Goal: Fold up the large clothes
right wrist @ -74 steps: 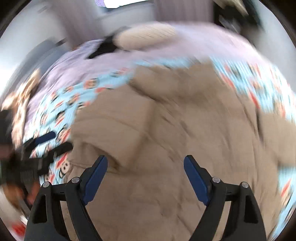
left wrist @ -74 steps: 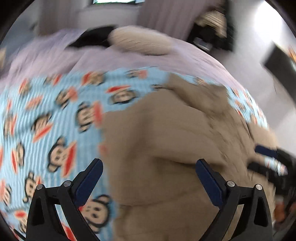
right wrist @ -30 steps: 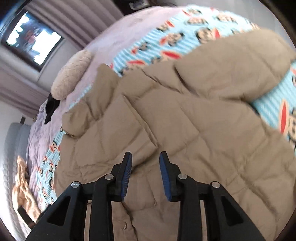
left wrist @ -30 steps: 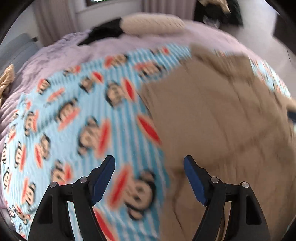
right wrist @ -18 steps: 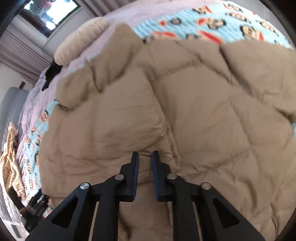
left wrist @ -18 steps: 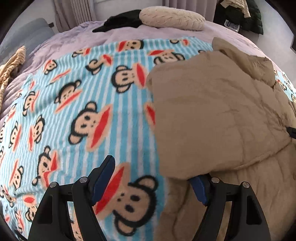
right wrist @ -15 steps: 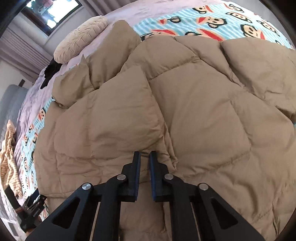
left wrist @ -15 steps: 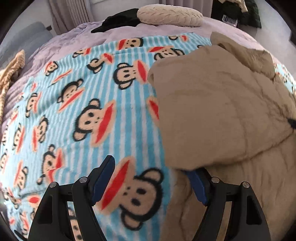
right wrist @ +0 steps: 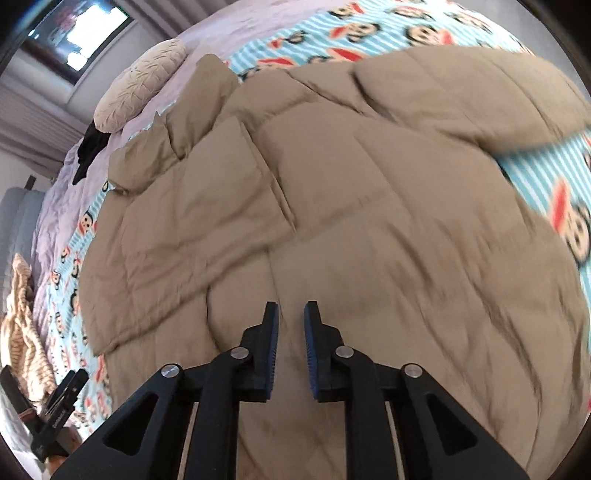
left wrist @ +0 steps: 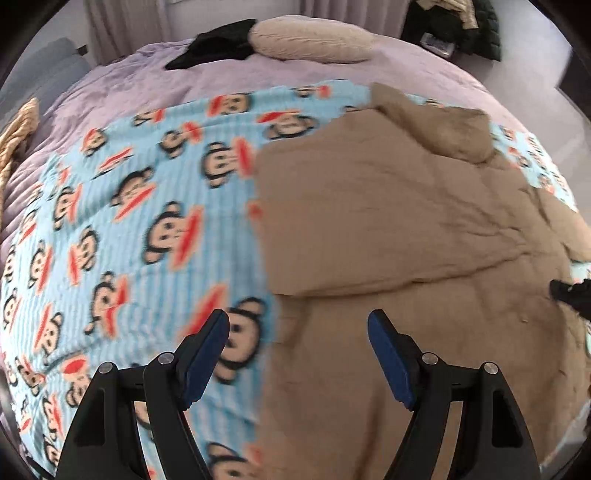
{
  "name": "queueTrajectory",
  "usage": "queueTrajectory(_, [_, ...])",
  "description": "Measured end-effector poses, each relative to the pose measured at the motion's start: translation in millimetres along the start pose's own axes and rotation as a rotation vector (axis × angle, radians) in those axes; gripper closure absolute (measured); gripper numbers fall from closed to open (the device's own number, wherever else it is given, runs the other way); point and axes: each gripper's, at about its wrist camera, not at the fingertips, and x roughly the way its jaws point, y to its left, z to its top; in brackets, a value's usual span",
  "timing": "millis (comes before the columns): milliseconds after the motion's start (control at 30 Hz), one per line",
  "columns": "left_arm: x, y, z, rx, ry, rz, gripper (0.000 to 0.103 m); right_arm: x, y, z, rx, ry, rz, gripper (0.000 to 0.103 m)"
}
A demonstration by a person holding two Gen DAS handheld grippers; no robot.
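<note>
A large tan quilted puffer jacket (left wrist: 406, 229) lies spread on a blue monkey-print blanket (left wrist: 122, 229). Its left sleeve is folded over the body. My left gripper (left wrist: 297, 332) is open and empty, hovering over the jacket's left edge where it meets the blanket. In the right wrist view the jacket (right wrist: 332, 192) fills the frame, hood toward the pillow. My right gripper (right wrist: 291, 317) hovers just above the jacket's lower middle, jaws slightly apart with nothing between them. The left gripper shows at the lower left of the right wrist view (right wrist: 62, 391).
The bed has a lilac cover (left wrist: 258, 74) with a beige pillow (left wrist: 310, 40) and a black garment (left wrist: 218, 44) at the head. A striped tan cloth (right wrist: 22, 314) lies at the bed's left side. Dark clothes (left wrist: 469, 22) are piled beyond the bed.
My left gripper let the folded sleeve drop and pulled back from it, jaws still wide. My right gripper, nearly shut half a second ago, has opened slightly and drawn back down the jacket.
</note>
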Motion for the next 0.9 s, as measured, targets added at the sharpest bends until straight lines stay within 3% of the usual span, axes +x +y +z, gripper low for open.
queueTrajectory(167, [-4,-51,0,0.060,0.016,-0.057,0.024,-20,-17,-21,0.050,-0.002,0.038,0.067])
queueTrajectory(233, [-4,-72,1,0.075,0.026,-0.067,0.024,-25,-23,-24,0.044,-0.007,0.050,0.056])
queueTrajectory(300, [-3,-93,1,0.077,0.033,-0.068,0.024,-26,-31,-20,0.043,0.001,0.068,0.055])
queueTrajectory(433, [3,-135,3,0.083,0.036,-0.041,0.024,-30,-55,-3,0.040,0.012,0.114,0.053])
queueTrajectory(467, [4,-144,4,0.082,0.035,-0.032,0.017,-32,-61,2,0.036,0.011,0.120,0.048])
queueTrajectory(500, [5,-157,6,0.078,0.034,-0.027,0.000,-34,-70,8,0.036,0.011,0.124,0.045])
queueTrajectory(667, [7,-214,16,0.094,0.009,-0.008,0.000,-46,-120,40,0.064,0.014,0.149,0.044])
queueTrajectory(900, [20,-279,31,0.096,0.027,0.031,0.000,-65,-198,81,0.127,-0.028,0.157,0.029])
